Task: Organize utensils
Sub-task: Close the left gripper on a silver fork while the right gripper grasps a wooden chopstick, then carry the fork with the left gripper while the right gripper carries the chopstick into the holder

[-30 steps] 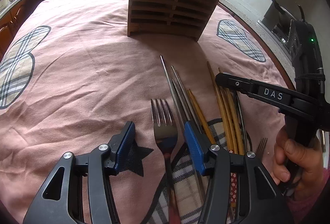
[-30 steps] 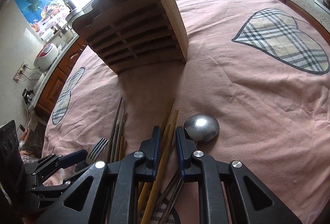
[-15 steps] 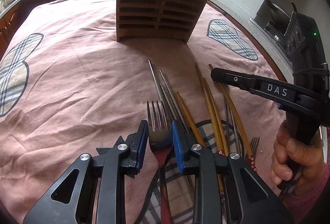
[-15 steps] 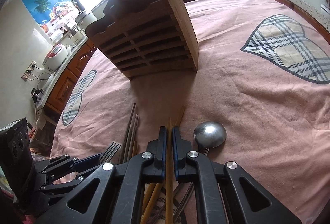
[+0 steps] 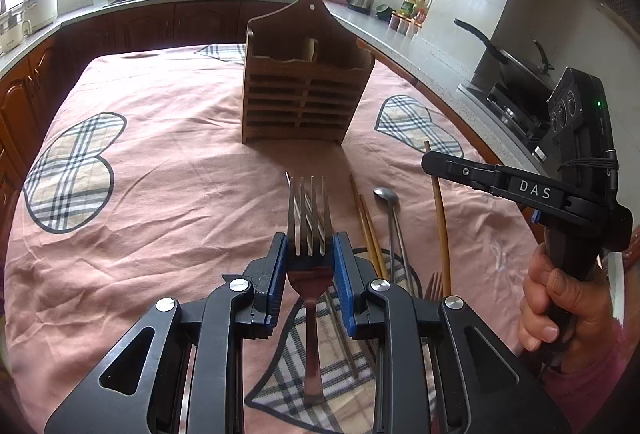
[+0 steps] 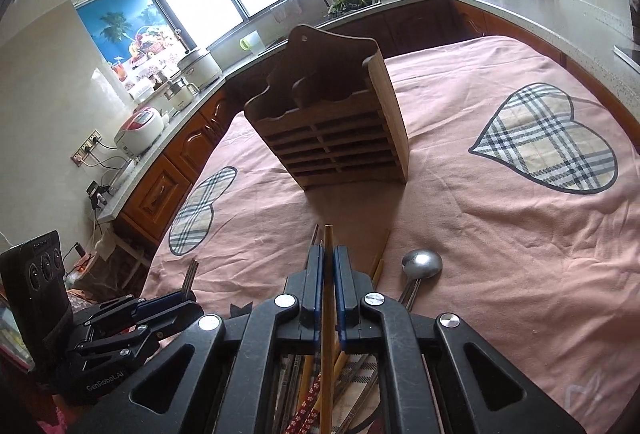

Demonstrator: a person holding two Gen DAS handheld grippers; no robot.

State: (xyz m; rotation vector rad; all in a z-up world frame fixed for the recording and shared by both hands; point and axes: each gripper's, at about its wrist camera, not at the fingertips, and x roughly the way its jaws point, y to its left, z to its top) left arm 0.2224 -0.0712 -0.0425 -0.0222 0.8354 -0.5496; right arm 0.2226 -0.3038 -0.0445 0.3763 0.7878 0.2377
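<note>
My left gripper (image 5: 310, 246) is shut on a steel fork (image 5: 309, 218) and holds it above the cloth, tines pointing at the wooden utensil holder (image 5: 300, 94). My right gripper (image 6: 328, 258) is shut on a wooden chopstick (image 6: 328, 298), lifted and pointing at the holder (image 6: 336, 130). In the left wrist view the right gripper (image 5: 436, 160) shows at the right with the chopstick (image 5: 440, 226) hanging from it. Loose chopsticks (image 5: 368, 222) and a steel spoon (image 5: 386, 196) lie on the cloth.
A pink tablecloth (image 5: 168, 194) with plaid hearts covers the table. More utensils lie piled below my right gripper (image 6: 360, 378), with the spoon (image 6: 422, 264) beside them. Kitchen counters ring the table; a stove with pan (image 5: 516, 70) is at the right.
Both grippers have risen from the cloth, the left with the fork it closed on, the right with the chopstick it closed on. The holder now looks farther and lower.
</note>
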